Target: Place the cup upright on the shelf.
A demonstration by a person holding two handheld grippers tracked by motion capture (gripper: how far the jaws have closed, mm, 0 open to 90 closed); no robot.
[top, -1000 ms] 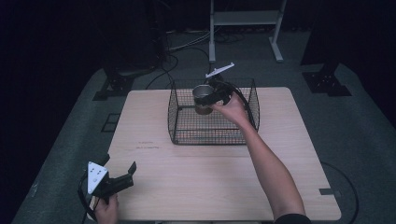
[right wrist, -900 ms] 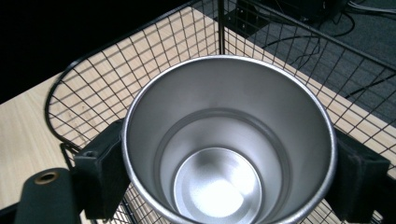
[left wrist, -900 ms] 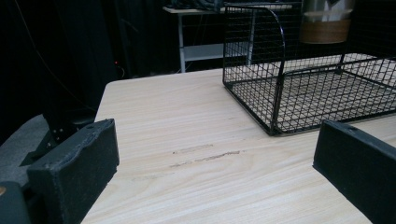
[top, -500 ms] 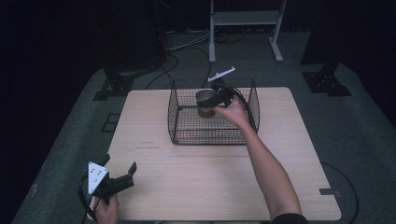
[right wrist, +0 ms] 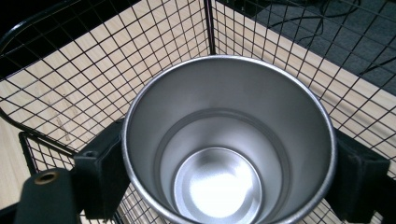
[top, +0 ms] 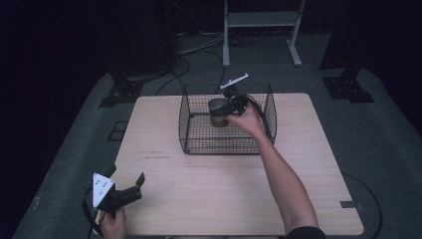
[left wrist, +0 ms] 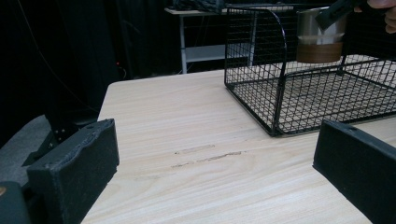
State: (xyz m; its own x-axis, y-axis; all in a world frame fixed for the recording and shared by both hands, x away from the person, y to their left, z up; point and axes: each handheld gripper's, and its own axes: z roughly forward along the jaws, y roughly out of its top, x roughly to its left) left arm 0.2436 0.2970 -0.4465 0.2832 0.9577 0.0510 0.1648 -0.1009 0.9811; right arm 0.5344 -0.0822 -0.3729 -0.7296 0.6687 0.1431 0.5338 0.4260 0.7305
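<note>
High view: your right claw [top: 225, 106] grips steel cup [top: 217, 111] above wire basket [top: 191, 130]; left claw [top: 130, 189] gapes over bench [top: 209, 194].

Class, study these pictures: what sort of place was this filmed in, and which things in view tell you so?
Probably a lab or studio set up for recording, not a home. A lone wooden table stands on grey floor amid dark surroundings, cables trail behind it, and a person works hand-held tongs, the right tongs holding a steel cup over a wire basket.

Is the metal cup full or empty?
Empty: the right gripper view looks into the metal cup and shows its bare shiny bottom, nothing inside.
</note>
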